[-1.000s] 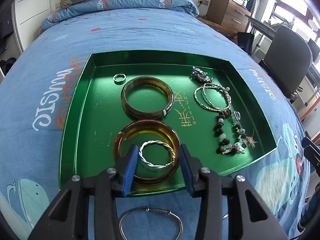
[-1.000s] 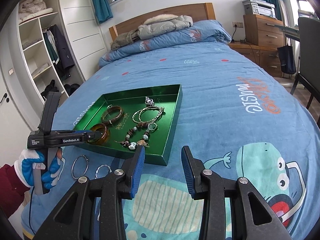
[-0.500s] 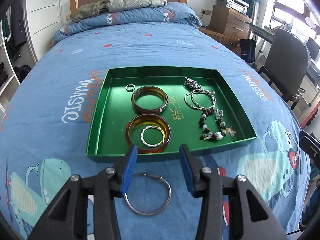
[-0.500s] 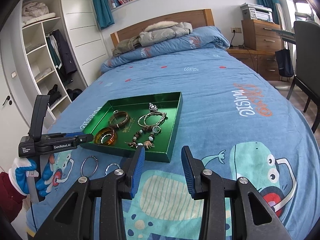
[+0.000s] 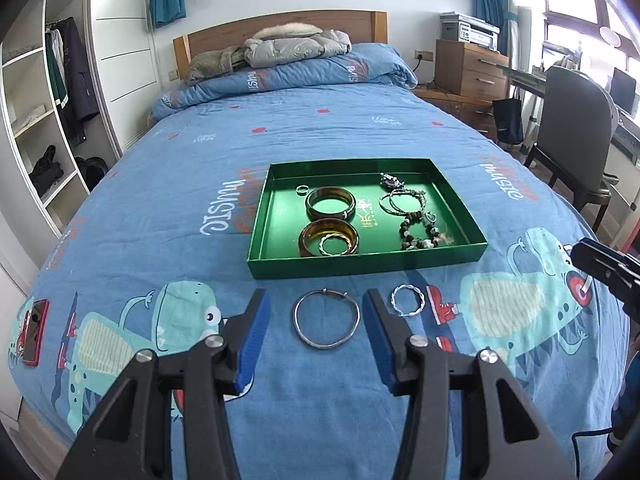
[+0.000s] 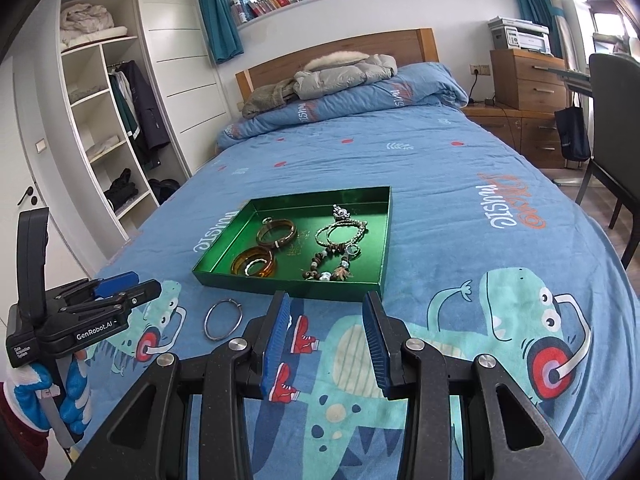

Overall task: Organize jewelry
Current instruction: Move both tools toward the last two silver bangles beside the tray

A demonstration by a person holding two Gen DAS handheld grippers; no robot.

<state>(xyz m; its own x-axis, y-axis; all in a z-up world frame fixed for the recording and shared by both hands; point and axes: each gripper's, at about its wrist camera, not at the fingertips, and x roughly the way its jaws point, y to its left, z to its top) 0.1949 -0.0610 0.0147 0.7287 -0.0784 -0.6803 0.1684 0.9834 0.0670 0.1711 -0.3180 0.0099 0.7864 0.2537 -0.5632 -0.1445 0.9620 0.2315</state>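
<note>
Two bangles lie on the bedspread (image 5: 160, 240) at lower centre of our left view: plain bangle (image 5: 327, 324) and twisted bangle (image 5: 407, 300); our right finger (image 6: 276, 332) hides the latter. Our left gripper (image 5: 316, 326) has just been widening with nothing held; right gripper (image 6: 326, 340) gapes empty before the green tray (image 6: 384, 248).

So the tray (image 5: 366, 266) sits on the bed (image 5: 200, 184), bangles in its left half, beaded bracelets (image 5: 416, 232) on the right. In front of it, two loose bangles lie on the cover: plain bangle (image 5: 327, 324) left, twisted bangle (image 5: 407, 300) right.
</note>
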